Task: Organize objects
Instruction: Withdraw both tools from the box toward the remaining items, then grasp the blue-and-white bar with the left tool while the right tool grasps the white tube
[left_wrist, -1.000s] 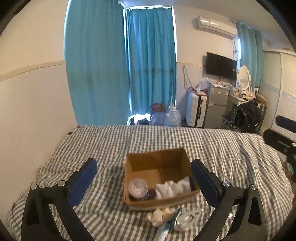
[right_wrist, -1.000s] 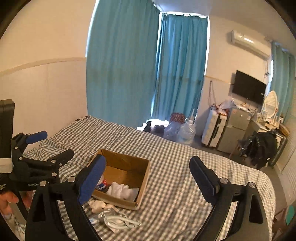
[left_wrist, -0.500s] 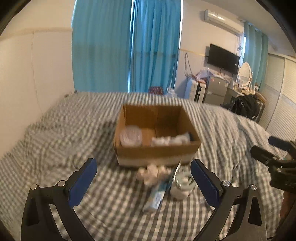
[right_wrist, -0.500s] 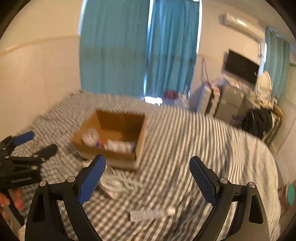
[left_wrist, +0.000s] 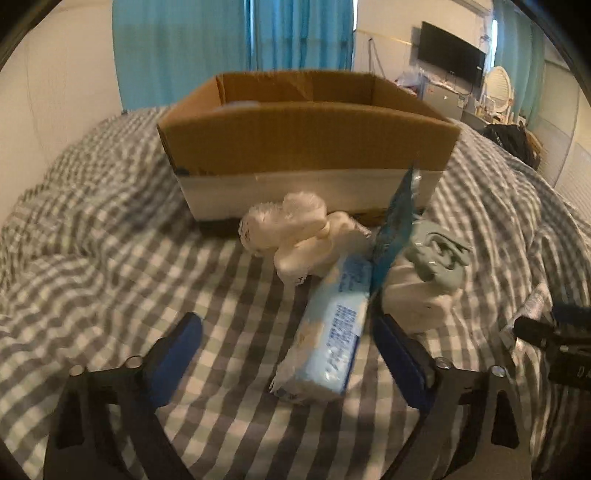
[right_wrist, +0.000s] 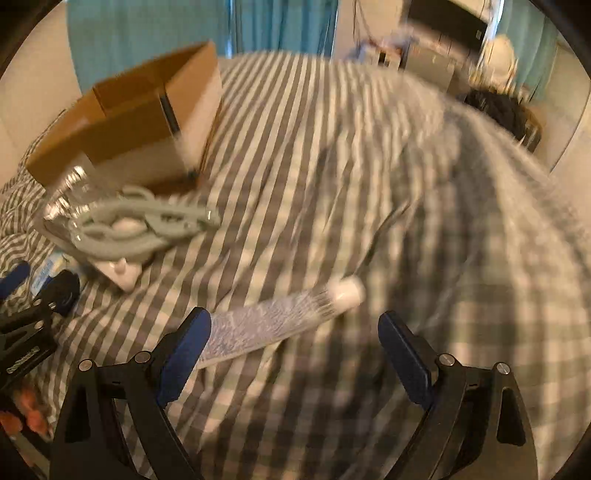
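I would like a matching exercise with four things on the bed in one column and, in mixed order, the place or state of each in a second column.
Things:
1. cardboard box
2. blue tissue pack
3. white tube
4. left gripper

Places or states:
A. between the open fingers of the left gripper
B. lying alone on the checked bedspread, before the right gripper
C. open, holding nothing
D. standing open behind the loose items

Pairs: 1-D, 2-A, 3-B, 4-C
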